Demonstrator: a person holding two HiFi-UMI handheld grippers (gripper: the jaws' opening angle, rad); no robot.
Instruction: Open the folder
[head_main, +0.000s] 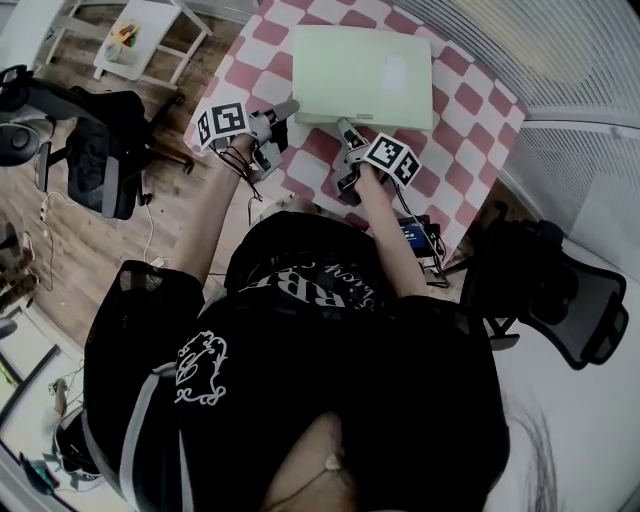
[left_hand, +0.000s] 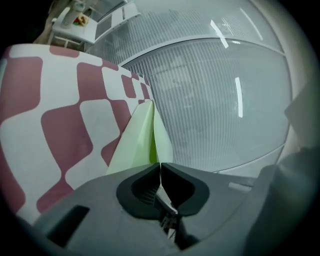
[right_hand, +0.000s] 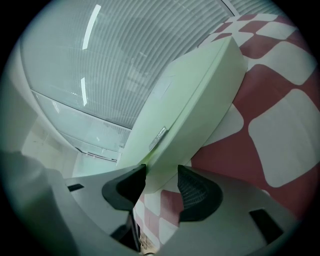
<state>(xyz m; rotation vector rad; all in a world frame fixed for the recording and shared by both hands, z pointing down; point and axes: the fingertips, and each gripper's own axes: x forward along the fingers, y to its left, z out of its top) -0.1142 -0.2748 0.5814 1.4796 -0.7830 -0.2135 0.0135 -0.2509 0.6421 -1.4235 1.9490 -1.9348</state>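
Note:
A pale green folder (head_main: 365, 75) lies flat on the red-and-white checked table (head_main: 470, 110). My left gripper (head_main: 290, 108) is at the folder's near left corner. In the left gripper view my left gripper (left_hand: 160, 167) is shut, with the thin edge of the folder's cover (left_hand: 142, 135) pinched between the pads and raised a little off the rest. My right gripper (head_main: 345, 127) is at the folder's near edge. In the right gripper view my right gripper (right_hand: 162, 180) has the thick corner of the folder (right_hand: 185, 95) filling the gap between both pads.
A black office chair (head_main: 100, 150) stands on the wooden floor to the left and another black chair (head_main: 560, 290) to the right. A small white table (head_main: 135, 40) is at the far left. Ribbed translucent panels (left_hand: 215, 90) rise beyond the table's far edge.

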